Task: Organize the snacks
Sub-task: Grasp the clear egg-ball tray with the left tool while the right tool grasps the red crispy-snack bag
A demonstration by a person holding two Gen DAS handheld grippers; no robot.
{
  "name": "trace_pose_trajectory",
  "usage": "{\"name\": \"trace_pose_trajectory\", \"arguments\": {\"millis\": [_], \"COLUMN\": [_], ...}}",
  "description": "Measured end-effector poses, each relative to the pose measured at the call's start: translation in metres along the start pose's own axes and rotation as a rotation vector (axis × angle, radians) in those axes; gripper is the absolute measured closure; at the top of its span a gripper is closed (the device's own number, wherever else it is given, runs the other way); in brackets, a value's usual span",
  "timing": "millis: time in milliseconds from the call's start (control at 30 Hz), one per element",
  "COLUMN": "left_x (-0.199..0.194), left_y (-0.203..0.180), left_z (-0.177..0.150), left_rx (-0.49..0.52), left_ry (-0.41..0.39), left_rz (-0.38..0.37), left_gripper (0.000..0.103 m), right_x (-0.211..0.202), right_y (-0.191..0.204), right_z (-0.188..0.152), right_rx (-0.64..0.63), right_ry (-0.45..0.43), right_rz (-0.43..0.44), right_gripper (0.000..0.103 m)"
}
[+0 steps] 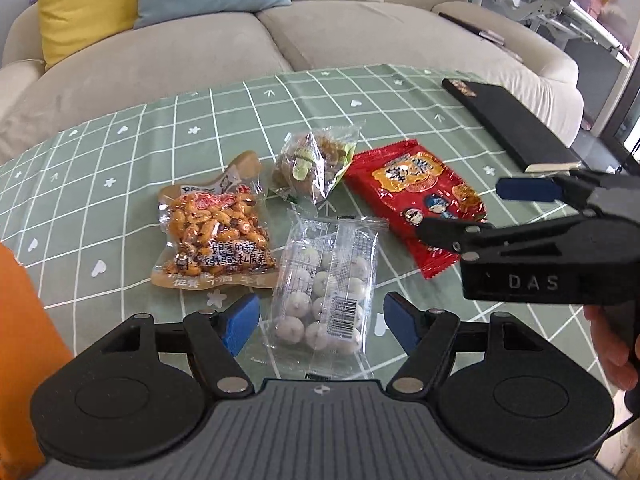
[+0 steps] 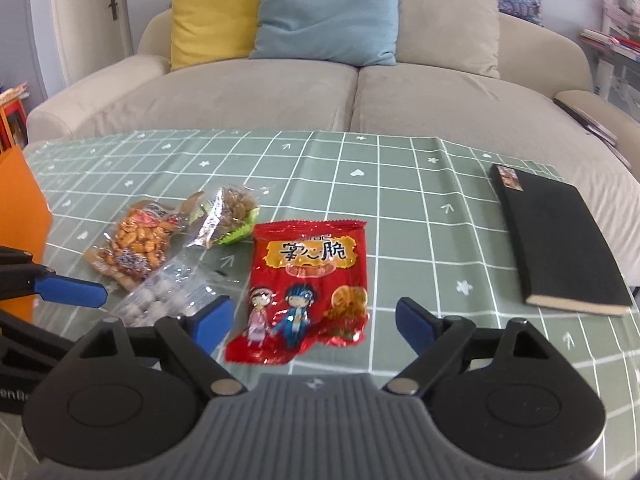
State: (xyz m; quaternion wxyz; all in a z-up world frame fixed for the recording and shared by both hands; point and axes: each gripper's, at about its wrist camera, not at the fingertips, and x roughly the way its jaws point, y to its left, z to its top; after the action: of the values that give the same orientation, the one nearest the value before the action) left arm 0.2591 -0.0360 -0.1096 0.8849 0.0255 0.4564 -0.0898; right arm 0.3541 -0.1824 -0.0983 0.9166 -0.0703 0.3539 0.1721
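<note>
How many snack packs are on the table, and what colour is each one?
Red packs: 1, the red snack bag
Orange-brown packs: 1, the peanut pack
Clear packs with white balls: 1, the clear candy pack
Clear packs with brown snack: 1, the brown snack pack
Total: 4

Four snack packets lie flat, close together on the green checked cloth. A clear pack of pale round balls [image 1: 326, 288] lies nearest. Left of it sits a peanut pouch [image 1: 214, 236] of orange nuts. Behind is a crinkled clear bag [image 1: 316, 160] of brown pieces. At right lies a red crisp packet [image 1: 416, 196] with cartoon figures.
</note>
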Motion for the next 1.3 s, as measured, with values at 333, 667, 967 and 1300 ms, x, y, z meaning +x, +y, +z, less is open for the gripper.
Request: {"name": "trace_pose_trajectory", "arguments": {"millis": [333,667,967,1300], "left_x": [0.02,0.02,0.008,-0.037], "left_y": [-0.005,-0.009,-0.02,-0.026], "left_z": [0.004,0.005,0.0,-0.02], "left_rx": [0.025,0.023,0.041,0.006], "left_ry": [0.001,-0.007,-0.023,-0.102], "left_rz": [0.017,0.028,0.035,0.022], "left_gripper": [0.023,0.037,0.041,0.041], "right_x": [0.029,0.032,0.017,-0.03], "right_y": [-0.008,-0.004,-0.002,0.0], "right_z": [0.006,0.001,0.0,-0.019], "right_rx": [0.016,0.031,0.004,0.043], "right_ry": [0.045,0.075,0.079,0.047], "right_rz": [0.038,0.047,0.028,0.015], "right_gripper": [0.016,0.034,0.038,0.038]}}
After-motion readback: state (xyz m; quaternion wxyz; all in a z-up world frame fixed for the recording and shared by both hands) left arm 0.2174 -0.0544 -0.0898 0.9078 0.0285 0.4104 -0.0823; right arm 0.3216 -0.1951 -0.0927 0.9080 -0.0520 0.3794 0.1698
